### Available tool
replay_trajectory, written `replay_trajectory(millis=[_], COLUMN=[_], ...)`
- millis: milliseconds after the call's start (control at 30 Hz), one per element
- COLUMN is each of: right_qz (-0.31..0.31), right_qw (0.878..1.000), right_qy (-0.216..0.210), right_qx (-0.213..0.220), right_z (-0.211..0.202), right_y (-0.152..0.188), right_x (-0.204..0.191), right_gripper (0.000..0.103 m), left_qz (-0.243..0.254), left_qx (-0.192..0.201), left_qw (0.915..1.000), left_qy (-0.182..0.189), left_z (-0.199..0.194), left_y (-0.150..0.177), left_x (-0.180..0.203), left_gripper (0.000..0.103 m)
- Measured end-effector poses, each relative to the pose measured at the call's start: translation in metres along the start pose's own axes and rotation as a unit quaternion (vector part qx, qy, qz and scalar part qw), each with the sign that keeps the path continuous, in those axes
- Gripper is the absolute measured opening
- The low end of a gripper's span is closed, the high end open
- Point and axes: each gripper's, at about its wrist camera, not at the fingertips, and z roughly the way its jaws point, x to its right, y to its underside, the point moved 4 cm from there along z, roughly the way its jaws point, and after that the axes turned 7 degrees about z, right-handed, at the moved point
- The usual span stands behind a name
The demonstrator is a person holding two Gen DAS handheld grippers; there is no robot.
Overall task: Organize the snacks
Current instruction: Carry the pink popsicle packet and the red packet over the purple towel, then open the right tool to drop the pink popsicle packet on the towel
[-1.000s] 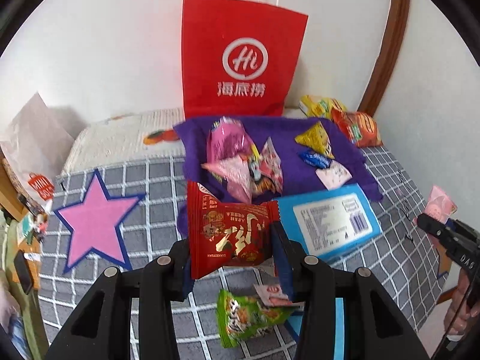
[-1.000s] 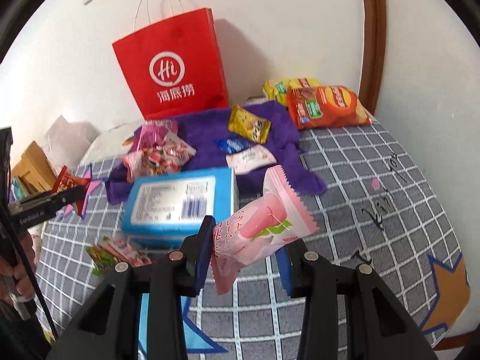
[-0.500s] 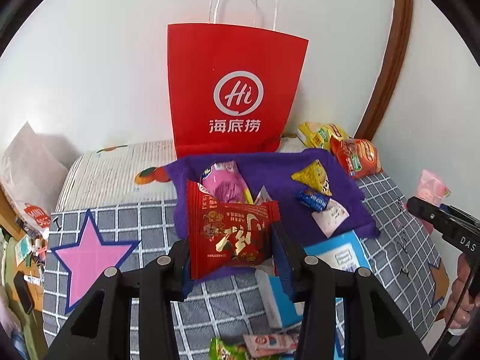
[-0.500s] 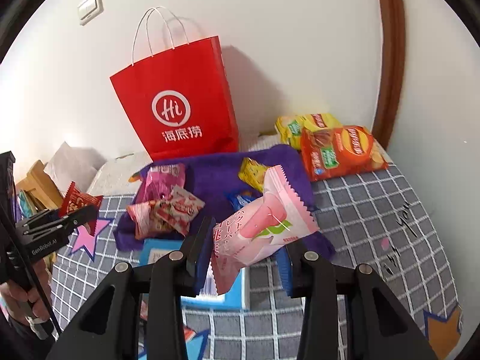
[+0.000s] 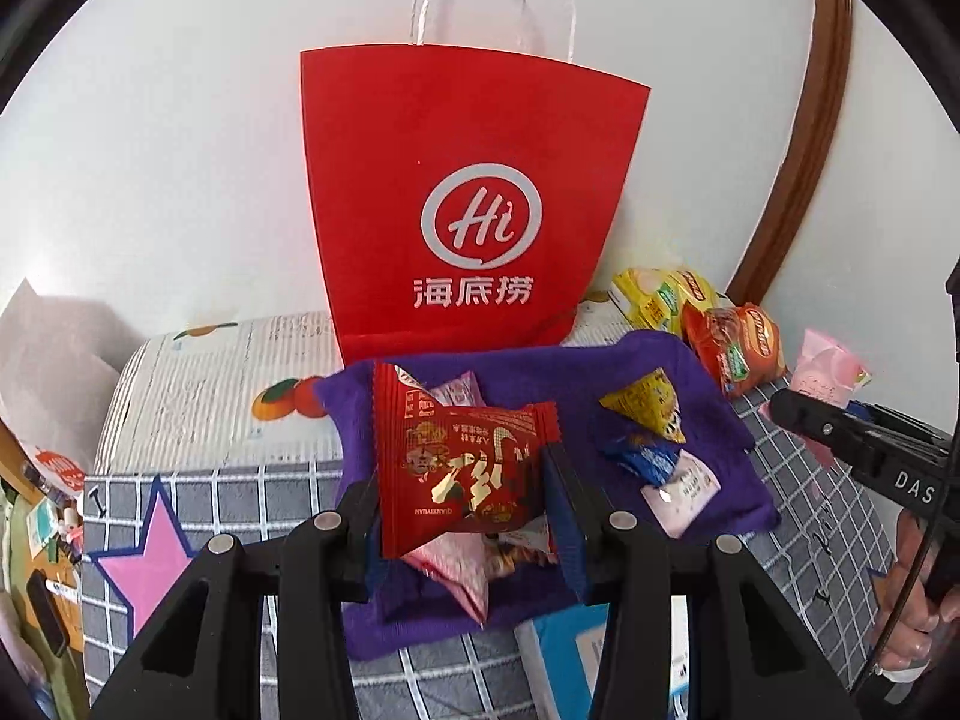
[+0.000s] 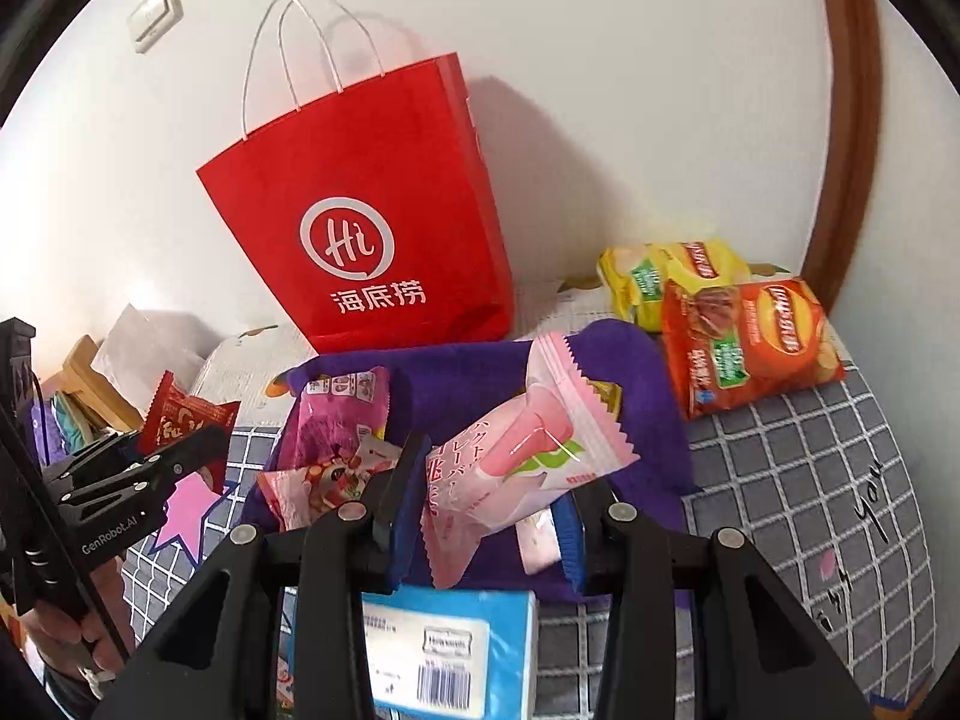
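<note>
**Item 1 — red snack packet (image 5: 462,468).** Pinched in my left gripper (image 5: 465,501), jaws pressed against its 2 side edges. It hangs above the purple cloth (image 5: 708,516), just in front of the red paper bag (image 5: 474,204). The long axis runs roughly upright and leans a little to the left at the top; its printed face is toward my camera, and the print reads upside down, so the packet's top end points down.

**Item 2 — pink snack packet (image 6: 528,462).** Pinched in my right gripper (image 6: 480,516), jaws closed on its lower part. It is also over the purple cloth, nearer the bag's right side. The long axis runs diagonally, with the crimped upper end up and toward the bag and the lower end down-left past my left jaw.

**Risks, as I judge them.**
- Both grips are on slick, puffy film, so a jolt could let a packet slide out onto the loose sweets below.
- The bag's mouth is high and narrow, and the paper is light. A packet catching the rim could tip it.
- My 2 grippers are close together, so arriving together could knock them.
- Squeezing harder could crush the contents.
</note>
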Motion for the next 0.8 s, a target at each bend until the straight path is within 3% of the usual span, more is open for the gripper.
replay_trajectory(millis=[167,267,367,667,800], right_qz=[-0.008,-0.014,-0.028,-0.028,-0.028], right_qw=[1.0,1.0,0.999,0.995,0.99], right_qy=[-0.008,-0.016,-0.023,-0.005,-0.034], right_qx=[-0.011,-0.015,-0.023,-0.095,-0.132], right_z=[0.02,0.03,0.047,0.093,0.097], right_y=[-0.015,-0.018,-0.014,0.002,0.01], right_x=[-0.009,-0.013,-0.014,0.002,0.001], right_gripper=[0.039,0.039,0.039,0.039,0.039], left_qz=[-0.008,-0.023,-0.02,-0.043,-0.044], left_qx=[0.003,-0.007,-0.028,-0.034,-0.035], left_qw=[1.0,0.9996,0.9994,0.9983,0.9983], left_qy=[-0.004,0.012,0.006,0.02,0.019], left_z=[0.015,0.029,0.043,0.051,0.051], left_y=[-0.009,-0.005,0.001,0.003,0.003], left_x=[-0.008,-0.015,-0.019,-0.032,-0.034], left_gripper=[0.042,0.042,0.042,0.042,0.042])
